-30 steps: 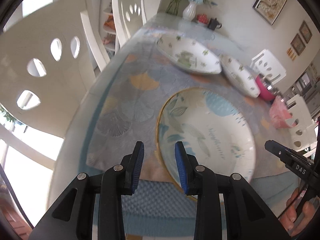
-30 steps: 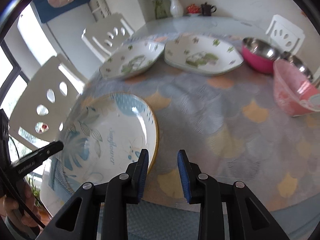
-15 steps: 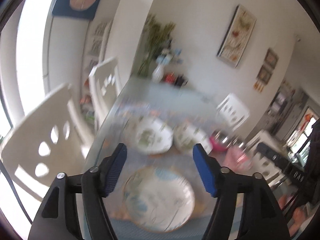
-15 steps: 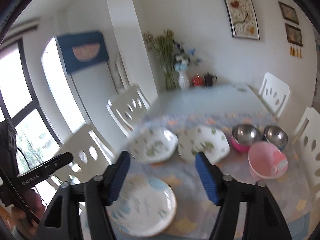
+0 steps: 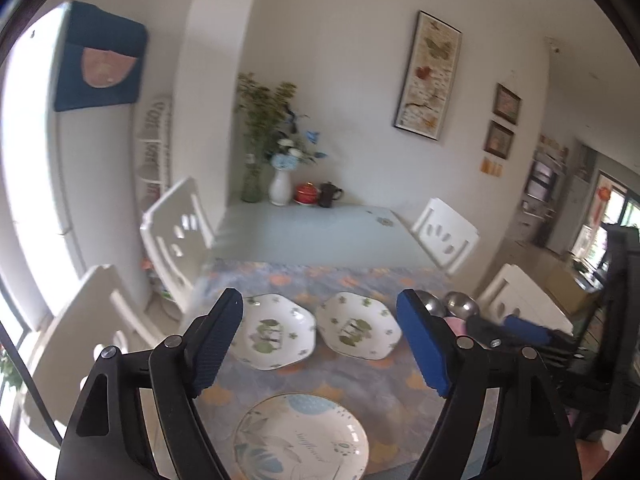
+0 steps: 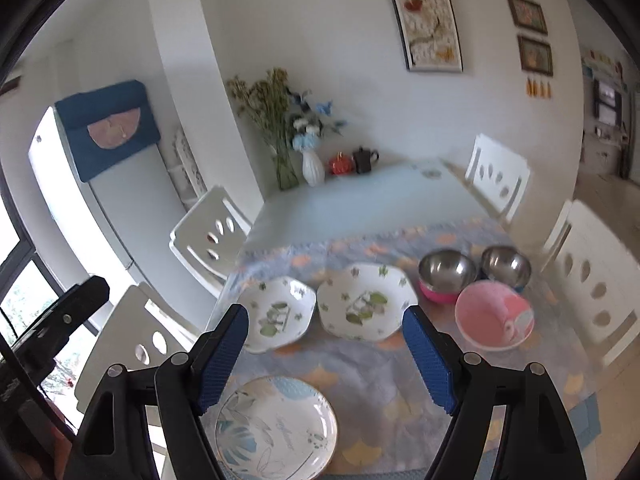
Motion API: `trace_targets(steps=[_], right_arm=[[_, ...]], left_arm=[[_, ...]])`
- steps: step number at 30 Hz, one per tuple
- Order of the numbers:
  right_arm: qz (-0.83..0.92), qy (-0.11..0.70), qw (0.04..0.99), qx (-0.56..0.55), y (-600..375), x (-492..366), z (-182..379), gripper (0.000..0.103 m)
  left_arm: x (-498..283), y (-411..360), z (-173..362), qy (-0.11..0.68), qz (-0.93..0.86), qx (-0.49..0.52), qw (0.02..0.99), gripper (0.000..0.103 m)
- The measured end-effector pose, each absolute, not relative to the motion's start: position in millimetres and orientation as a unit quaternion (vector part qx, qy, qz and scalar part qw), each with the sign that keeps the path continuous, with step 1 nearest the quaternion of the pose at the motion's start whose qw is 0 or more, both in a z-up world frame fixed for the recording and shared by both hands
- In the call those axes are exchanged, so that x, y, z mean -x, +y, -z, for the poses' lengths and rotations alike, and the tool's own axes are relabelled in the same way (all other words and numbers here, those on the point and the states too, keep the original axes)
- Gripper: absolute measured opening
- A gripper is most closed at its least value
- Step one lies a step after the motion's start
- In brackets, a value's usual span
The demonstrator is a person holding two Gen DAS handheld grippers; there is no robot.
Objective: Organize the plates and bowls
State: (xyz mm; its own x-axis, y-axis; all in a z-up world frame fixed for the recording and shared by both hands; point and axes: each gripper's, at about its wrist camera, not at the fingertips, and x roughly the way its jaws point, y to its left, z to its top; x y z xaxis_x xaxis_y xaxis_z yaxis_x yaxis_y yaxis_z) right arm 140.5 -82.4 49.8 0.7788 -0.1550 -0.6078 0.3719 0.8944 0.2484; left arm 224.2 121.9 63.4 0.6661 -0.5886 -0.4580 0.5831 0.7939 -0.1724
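A: How far along is the sorting?

B: Barely begun, I'd judge. On the table [image 6: 360, 208], the round plate [image 6: 276, 424] lies just below the right tool [image 6: 324, 360]; two floral plates [image 6: 320, 308] sit beyond it, unstacked.

A: The bowls?

B: Pink bowl [image 6: 494, 314] and steel bowls [image 6: 474, 270] stand apart, right of it.

A: The tools?

B: Both spread, holding nothing, jaws just opened; likewise the left tool [image 5: 320, 348].
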Motion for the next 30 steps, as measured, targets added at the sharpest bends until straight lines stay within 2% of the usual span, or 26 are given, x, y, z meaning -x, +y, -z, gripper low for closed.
trace_targets(steps=[10, 16, 28, 30], right_arm=[[0.133, 0.330, 0.918, -0.178, -87, -186, -29, 0.077], [0.099, 0.372, 0.901, -0.198, -90, -233, 19, 0.077], [0.050, 0.455, 0.831, -0.317, -97, -324, 133, 0.077], [0.047, 0.469, 0.816, -0.336, -100, -336, 150, 0.067]], left_arm=[[-266, 109, -57, 0.260, 0.310, 0.002, 0.915, 0.078], [-324, 108, 2, 0.335, 0.275, 0.027, 0.901, 0.078], [-418, 128, 140, 0.490, 0.222, 0.113, 0.836, 0.076], [-429, 126, 159, 0.508, 0.215, 0.115, 0.826, 0.068]])
